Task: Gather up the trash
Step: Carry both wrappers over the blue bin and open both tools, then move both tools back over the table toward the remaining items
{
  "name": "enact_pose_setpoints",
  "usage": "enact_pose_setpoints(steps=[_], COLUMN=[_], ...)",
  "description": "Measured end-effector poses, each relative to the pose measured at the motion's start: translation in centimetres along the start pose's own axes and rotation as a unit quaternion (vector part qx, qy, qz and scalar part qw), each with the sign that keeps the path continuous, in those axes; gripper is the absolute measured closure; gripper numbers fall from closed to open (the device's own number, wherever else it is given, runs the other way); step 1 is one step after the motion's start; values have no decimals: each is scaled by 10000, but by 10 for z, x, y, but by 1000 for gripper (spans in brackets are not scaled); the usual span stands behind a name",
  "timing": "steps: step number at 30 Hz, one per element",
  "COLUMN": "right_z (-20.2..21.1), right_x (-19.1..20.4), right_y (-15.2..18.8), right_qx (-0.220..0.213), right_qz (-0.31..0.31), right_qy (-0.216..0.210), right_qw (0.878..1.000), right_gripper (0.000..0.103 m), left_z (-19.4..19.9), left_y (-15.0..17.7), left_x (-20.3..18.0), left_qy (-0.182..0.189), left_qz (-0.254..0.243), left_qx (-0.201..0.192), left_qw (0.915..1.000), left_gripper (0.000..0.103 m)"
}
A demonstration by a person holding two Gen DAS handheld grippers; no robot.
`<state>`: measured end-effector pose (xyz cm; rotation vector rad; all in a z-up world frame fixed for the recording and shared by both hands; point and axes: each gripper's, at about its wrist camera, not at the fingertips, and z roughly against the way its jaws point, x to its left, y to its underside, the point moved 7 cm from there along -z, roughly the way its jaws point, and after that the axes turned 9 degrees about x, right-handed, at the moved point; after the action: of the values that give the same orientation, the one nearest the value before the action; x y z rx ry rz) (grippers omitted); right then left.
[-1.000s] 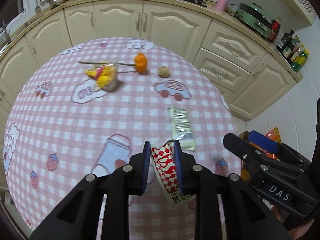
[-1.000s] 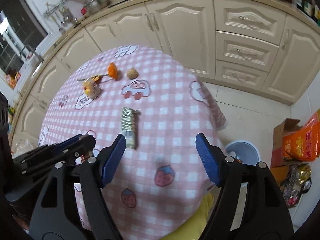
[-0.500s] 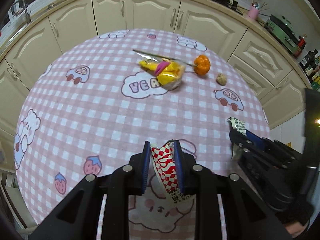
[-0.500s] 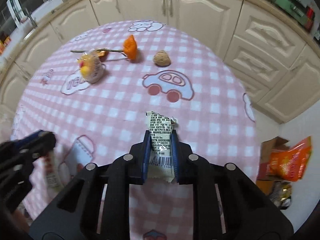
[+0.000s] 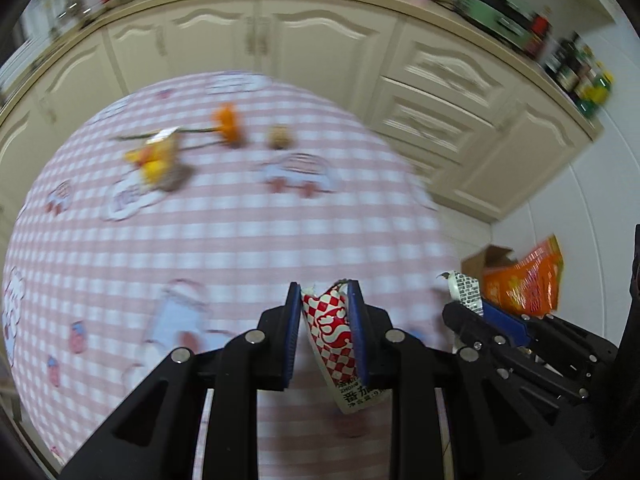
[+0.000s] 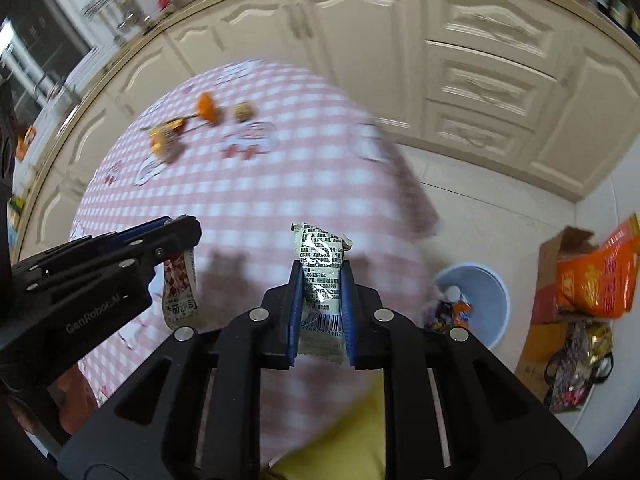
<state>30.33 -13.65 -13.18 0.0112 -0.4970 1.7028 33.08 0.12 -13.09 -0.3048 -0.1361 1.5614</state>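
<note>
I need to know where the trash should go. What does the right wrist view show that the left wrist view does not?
Only the right wrist view shows the pale blue bin on the floor, with trash inside. Only the left shows the bottles on the counter. Both show the left gripper shut on the red checkered packet, the right gripper shut on the pale green wrapper, and the orange bag.

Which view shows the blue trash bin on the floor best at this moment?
The right wrist view. The blue trash bin stands on the floor beside the table, right of the right gripper, with wrappers visible inside. In the left wrist view I can't find the bin; the right gripper covers that area.
</note>
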Motion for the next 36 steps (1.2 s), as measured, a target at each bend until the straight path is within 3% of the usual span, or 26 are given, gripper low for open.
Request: enact_pose_setpoints(steps=[6, 12, 19, 24, 28, 29, 30, 31, 36], right_z=[24, 31, 26, 15, 1, -1, -3, -4, -3], right_x=[-83, -163, -239, -259, -250, -247, -244, -243, -229], right_y=[23, 46, 80, 93, 87, 85, 83, 81, 70], right_qx=[-243, -286, -179, -44, 88, 109, 123, 93, -34], right_qz=[-597, -1302, -2073, -2353, -2215, -2184, -2188, -2219, -2132], right_qy=[227, 300, 318, 263, 163, 163, 161, 191, 301], right_qw=[9977, 9906, 9776, 9716, 9750, 9757, 9756, 9748, 9765], right_gripper=[85, 85, 85, 85, 81, 68, 42, 38, 38], left_z=[-20, -53, -84, -103, -107, -106, -104, -100, -85], left_y=[1, 14, 25, 27, 26, 25, 24, 22, 17], left_x=[-92, -184, -248, -259, -242, -238, -232, -225, -198], left_qy=[57, 89, 132, 61, 15, 9, -1, -18, -50], left_qz=[-676, -1355, -1765, -1859, -1734, -1713, -1680, -1627, -1464], left_qx=[178, 465, 700, 861, 970, 963, 941, 896, 727], left_qw=[9975, 9896, 9817, 9788, 9801, 9805, 9813, 9826, 9865], left_gripper=[80, 80, 76, 67, 65, 65, 63, 60, 55])
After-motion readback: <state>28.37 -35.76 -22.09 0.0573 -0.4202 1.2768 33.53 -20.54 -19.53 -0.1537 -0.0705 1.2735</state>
